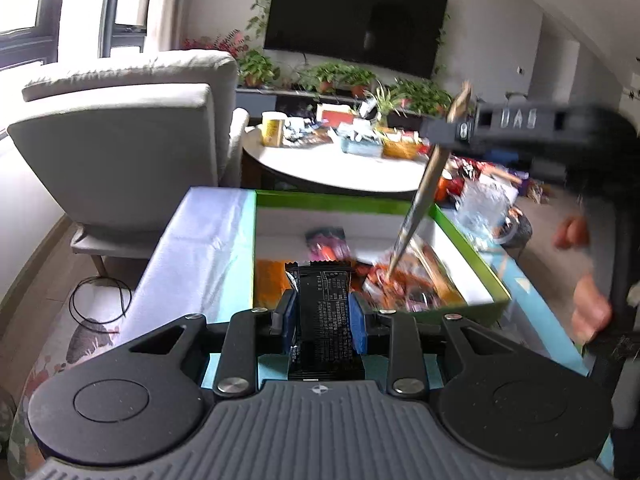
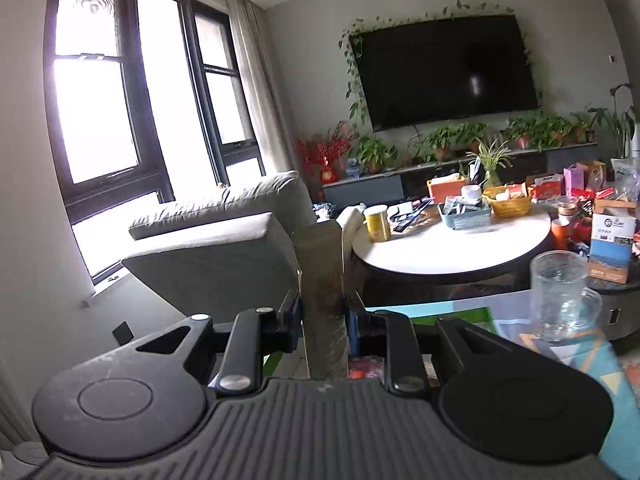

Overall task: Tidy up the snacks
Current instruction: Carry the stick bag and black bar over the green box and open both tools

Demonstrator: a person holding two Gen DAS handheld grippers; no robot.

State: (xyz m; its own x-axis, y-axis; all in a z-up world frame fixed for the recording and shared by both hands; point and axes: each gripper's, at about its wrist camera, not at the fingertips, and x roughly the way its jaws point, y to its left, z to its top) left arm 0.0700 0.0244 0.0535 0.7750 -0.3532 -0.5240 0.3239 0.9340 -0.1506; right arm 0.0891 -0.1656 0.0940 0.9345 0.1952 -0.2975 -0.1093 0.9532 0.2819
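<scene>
My left gripper is shut on a black snack packet with white print, held at the near edge of a green box with a white inside. Several snack packets lie in the box. My right gripper shows in the left wrist view above the box, shut on a long thin brown snack packet that hangs down into it. In the right wrist view the right gripper is shut on that same packet, seen edge-on and upright.
A glass mug stands right of the box on a low table with a white and blue cloth. A round white table with snacks and a yellow can stands behind. A grey armchair is at the left.
</scene>
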